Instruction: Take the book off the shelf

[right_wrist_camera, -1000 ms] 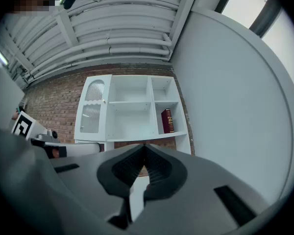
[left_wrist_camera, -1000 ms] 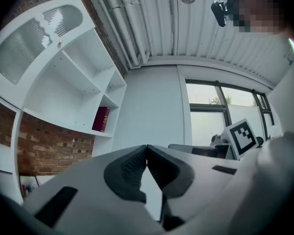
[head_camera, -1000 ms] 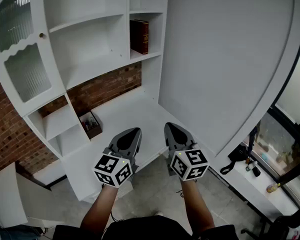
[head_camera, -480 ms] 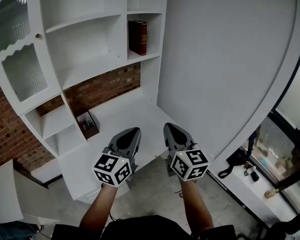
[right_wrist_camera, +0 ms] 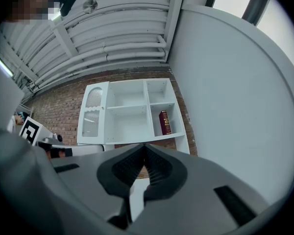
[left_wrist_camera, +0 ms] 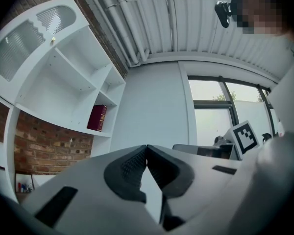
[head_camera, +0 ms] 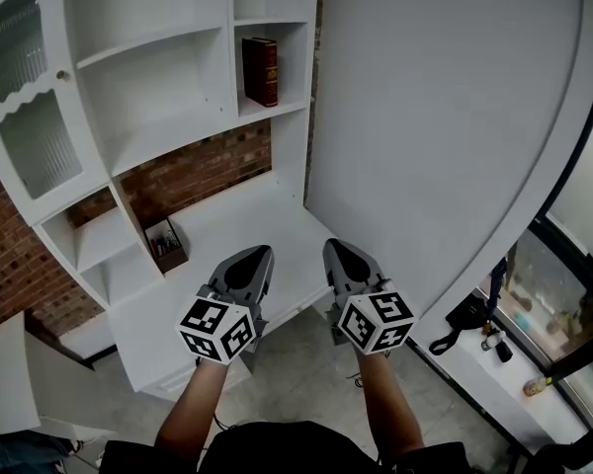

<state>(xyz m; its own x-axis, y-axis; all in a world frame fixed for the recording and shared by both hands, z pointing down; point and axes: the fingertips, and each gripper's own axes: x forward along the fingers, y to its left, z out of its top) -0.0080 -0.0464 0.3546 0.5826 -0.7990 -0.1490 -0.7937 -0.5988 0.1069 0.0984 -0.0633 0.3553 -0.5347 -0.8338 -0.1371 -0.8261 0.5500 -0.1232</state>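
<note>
Standing upright on the shelf (head_camera: 178,131), the book (head_camera: 260,71) is untouched. Well below it, the left tool (head_camera: 264,253) and right tool (head_camera: 332,247) are closed, empty.

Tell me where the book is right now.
Head view, upper middle: the book stands upright in the narrow right-hand compartment of the white shelf unit, just left of the big white panel.

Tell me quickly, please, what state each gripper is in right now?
Left gripper: closed, holding nothing.
Right gripper: closed, holding nothing.
</note>
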